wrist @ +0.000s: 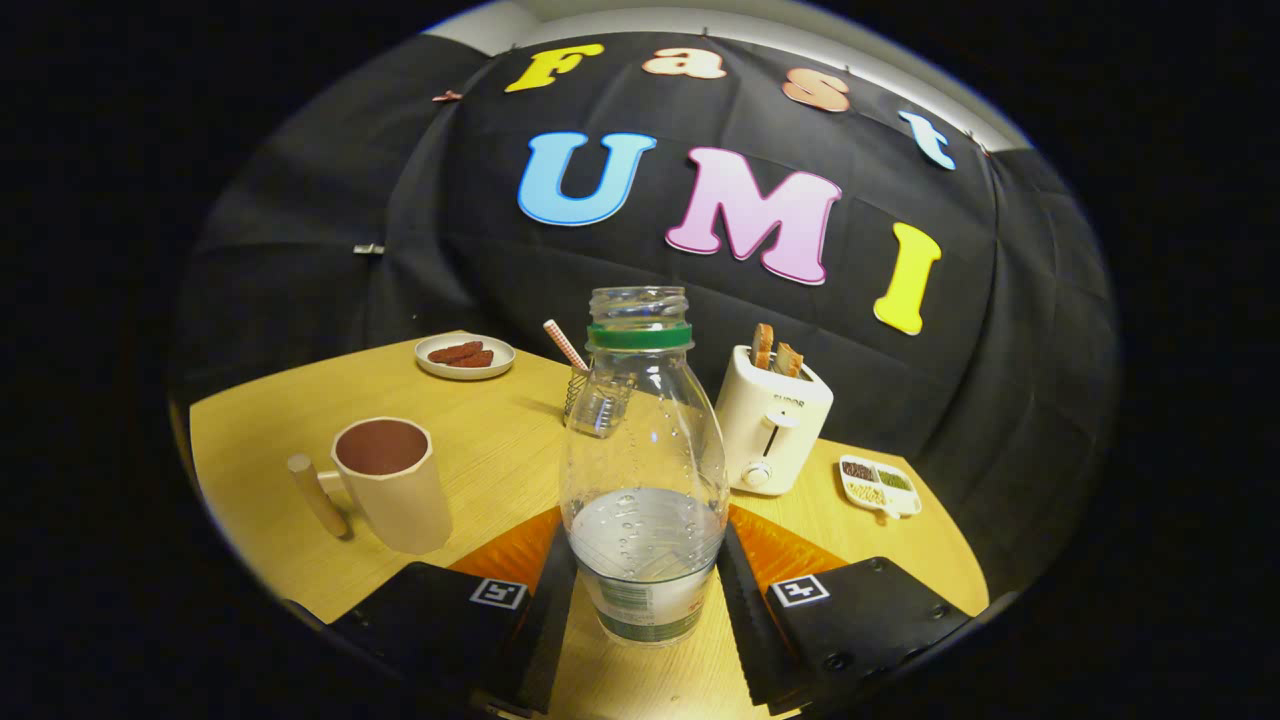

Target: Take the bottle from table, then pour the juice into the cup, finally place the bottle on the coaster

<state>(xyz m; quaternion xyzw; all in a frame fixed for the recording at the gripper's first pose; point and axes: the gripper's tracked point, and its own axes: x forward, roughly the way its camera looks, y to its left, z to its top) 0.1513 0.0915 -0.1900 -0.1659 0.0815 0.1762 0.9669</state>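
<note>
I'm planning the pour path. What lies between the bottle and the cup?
In the gripper view, only bare table separates the bottle, pressed between both fingers, from the cup.

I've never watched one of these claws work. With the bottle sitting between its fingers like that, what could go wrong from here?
1. The bottle has no cap and holds liquid, so a tilt while lifting could spill it before the cup.
2. The claw hugs clear, smooth plastic low down; the tall bottle might tip or slip.
3. The toaster and wire holder stand just beyond, easy to bump.
</note>
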